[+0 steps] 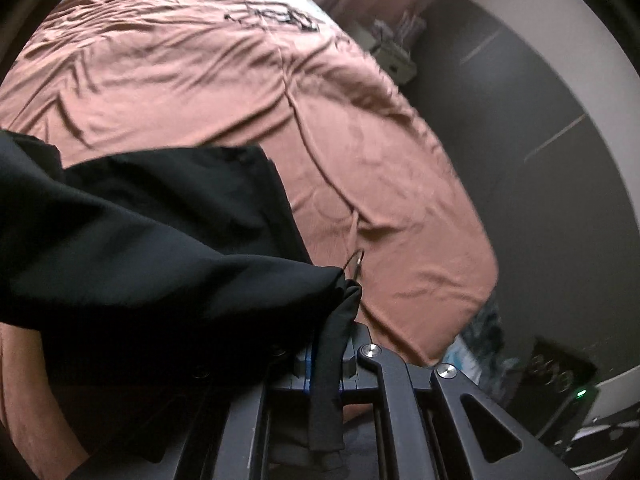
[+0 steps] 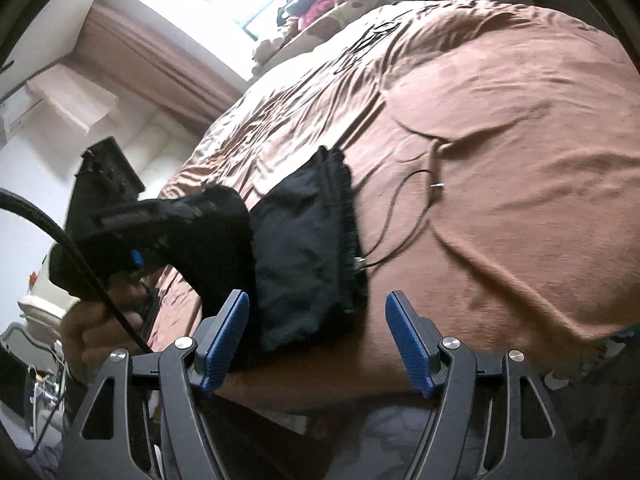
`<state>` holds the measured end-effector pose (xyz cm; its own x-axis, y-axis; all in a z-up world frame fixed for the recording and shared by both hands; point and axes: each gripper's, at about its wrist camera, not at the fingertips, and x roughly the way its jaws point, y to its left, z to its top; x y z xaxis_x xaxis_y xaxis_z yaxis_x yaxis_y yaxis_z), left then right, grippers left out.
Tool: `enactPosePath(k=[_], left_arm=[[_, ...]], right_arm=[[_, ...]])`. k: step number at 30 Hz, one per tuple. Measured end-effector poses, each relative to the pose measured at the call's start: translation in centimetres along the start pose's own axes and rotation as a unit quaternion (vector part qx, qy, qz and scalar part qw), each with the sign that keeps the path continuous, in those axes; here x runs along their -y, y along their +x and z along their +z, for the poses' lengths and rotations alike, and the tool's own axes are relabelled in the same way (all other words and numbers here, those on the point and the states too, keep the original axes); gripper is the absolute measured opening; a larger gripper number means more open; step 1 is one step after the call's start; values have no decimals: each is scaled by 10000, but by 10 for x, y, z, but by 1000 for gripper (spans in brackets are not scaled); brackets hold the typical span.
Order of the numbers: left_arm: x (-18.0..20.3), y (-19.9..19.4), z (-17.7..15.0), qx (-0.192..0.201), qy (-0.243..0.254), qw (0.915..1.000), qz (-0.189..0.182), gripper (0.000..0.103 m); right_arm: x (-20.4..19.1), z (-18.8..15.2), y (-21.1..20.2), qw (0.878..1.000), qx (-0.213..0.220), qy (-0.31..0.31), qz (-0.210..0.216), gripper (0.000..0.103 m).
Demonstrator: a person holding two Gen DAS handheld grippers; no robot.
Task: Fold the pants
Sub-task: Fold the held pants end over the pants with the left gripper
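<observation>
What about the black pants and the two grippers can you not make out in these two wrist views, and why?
- Left wrist view: the left gripper fingertips, buried in the black pants.
- Same view: the pants' full length, cut off by the left edge.
- Right wrist view: the fold's far side, behind the left gripper.
- Right gripper: open, empty.

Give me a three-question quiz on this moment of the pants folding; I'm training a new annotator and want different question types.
1. True or false: the right claw is clamped on the black pants.
2. What does the left claw hold? A) a pillow B) black pants fabric C) nothing
3. Fill in: the pants lie on a ____ bed cover.

Key:
1. False; its blue pads stand apart with nothing pinched.
2. B; cloth is pinched between its closed pads.
3. Brown; a thin drawstring trails across it.
</observation>
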<state>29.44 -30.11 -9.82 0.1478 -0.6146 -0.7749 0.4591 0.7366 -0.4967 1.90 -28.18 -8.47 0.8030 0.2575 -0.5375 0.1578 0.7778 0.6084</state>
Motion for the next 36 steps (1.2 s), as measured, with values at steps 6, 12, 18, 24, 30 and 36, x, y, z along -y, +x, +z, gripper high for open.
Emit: enactPosePath(k=[6,12,18,24,30,36], left_arm=[[15,17,-4,-147,441,9980,433,7],[42,31,0,-240,1299,9851,1103,7],[62,50,-3,-479,2009,9672,1480,7],[57,49,-7,-629,1891,9718,1263,7],[34,31,-18,-702,1435,9807,1124,7],[30,10,-38,-710,1318,9839,974,7]], right_arm=[[18,2,-7,9998,71,178,-44,69],[27,1,-10,9995,154,274,-12,69],[38,1,-13,9991,207,362,13,69],[43,0,-14,9989,229,410,79,69],[37,0,-14,9990,189,360,166,69],[23,-2,-14,9992,198,269,237,69]])
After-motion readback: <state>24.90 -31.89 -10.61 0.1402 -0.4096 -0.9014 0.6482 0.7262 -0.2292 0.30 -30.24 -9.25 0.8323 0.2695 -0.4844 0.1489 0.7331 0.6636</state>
